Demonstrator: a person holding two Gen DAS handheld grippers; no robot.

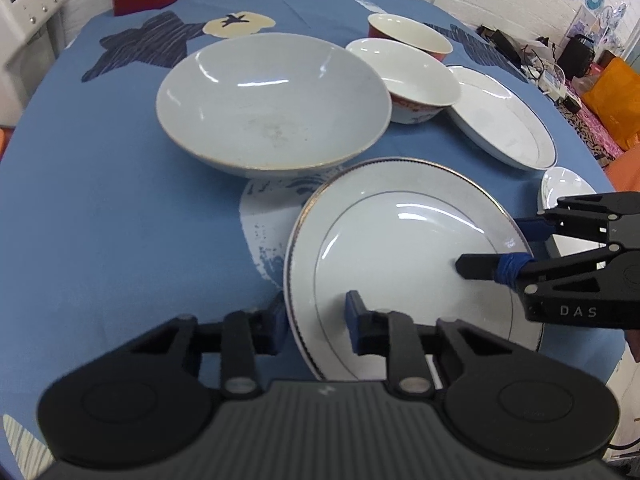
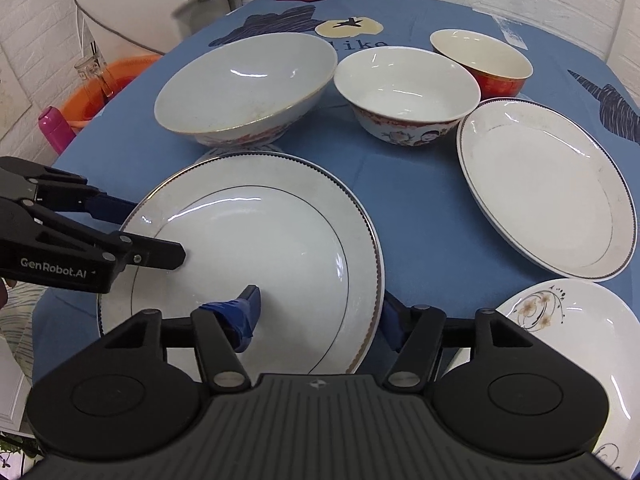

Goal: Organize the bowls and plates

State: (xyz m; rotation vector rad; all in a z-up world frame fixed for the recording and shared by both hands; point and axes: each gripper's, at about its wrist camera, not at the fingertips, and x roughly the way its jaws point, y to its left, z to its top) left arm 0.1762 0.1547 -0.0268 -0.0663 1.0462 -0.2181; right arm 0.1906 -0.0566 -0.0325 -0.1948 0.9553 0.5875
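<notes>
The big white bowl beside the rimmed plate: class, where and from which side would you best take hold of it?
Grip the big white bowl at its thin rim, from above on the near side: one finger inside, one outside. Its walls flare too wide to span, and the near rim stands clear.

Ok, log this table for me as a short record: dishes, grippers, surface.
surface: blue tablecloth
bowls: large bowl, patterned bowl, red bowl, in a row at the back
plates: large plate in front, rimmed plate and floral plate to its right
left gripper: clamped on large plate's left rim
right gripper: clamped on its right rim
</notes>
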